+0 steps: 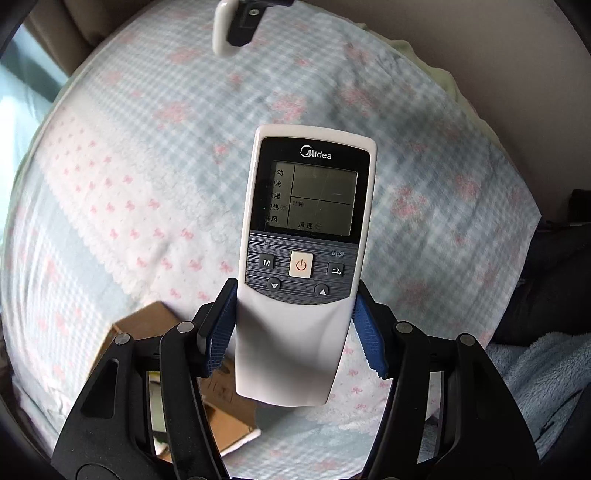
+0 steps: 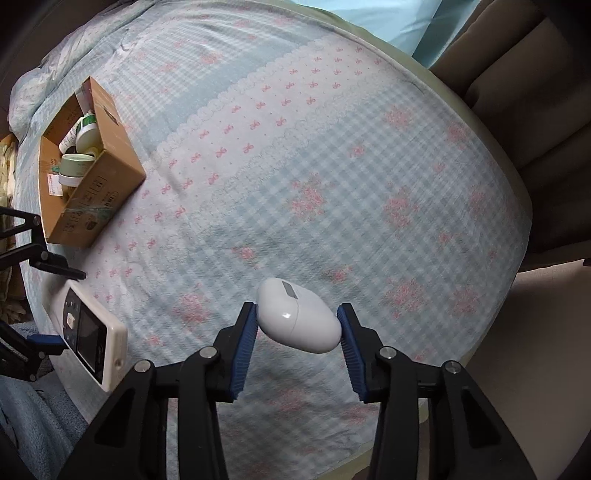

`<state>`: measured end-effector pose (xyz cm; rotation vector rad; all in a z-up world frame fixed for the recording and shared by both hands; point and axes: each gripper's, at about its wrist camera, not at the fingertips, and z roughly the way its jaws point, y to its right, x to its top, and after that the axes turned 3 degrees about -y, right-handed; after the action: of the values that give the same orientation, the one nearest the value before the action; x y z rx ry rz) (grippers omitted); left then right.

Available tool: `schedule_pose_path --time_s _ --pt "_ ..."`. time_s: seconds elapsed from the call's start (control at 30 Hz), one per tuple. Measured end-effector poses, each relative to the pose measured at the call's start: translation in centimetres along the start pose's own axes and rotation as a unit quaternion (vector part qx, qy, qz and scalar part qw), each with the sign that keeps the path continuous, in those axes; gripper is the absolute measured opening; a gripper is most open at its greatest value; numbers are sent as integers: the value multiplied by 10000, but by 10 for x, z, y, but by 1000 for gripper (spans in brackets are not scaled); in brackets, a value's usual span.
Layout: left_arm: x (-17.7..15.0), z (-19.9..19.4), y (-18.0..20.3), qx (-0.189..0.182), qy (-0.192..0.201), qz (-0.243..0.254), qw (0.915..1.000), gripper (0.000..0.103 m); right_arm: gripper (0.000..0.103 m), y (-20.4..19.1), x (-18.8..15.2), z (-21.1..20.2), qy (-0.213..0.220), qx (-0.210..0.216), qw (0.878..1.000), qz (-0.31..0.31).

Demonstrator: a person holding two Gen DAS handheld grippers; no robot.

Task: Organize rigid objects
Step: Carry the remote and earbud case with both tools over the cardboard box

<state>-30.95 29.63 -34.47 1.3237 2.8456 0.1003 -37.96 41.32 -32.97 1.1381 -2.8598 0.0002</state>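
Note:
My left gripper (image 1: 295, 325) is shut on a white Midea remote control (image 1: 306, 236), clamped at its lower half and held above the bed. It also shows in the right wrist view (image 2: 86, 334) at the lower left. My right gripper (image 2: 297, 325) is shut on a white computer mouse (image 2: 297, 319), held above the bed. The mouse and right gripper show at the top of the left wrist view (image 1: 225, 27). An open cardboard box (image 2: 99, 177) with several jars and tubes inside stands on the bed at the left; a corner of it shows in the left wrist view (image 1: 147, 321).
The bed is covered with a blue checked sheet with pink bows (image 2: 332, 166). A blue fleece blanket (image 1: 546, 369) lies at the bed's side. A brown headboard or sofa (image 2: 535, 92) stands beyond the bed's far edge.

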Motion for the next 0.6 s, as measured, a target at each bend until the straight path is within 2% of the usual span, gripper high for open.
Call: schedule_pose_path --time_s 0.1,0.23,0.6 --pt "-31 -17 -20 99 87 -226 9997 56 40 -24 10 -7 -55 76 10000 -10" --pt "-77 -36 -49 52 242 -557 9981 56 40 -59 24 -24 -109 212 9997 5" --pt "-212 -84 -139 316 301 -402 9982 56 40 -186 91 -96 188 488 9978 401"
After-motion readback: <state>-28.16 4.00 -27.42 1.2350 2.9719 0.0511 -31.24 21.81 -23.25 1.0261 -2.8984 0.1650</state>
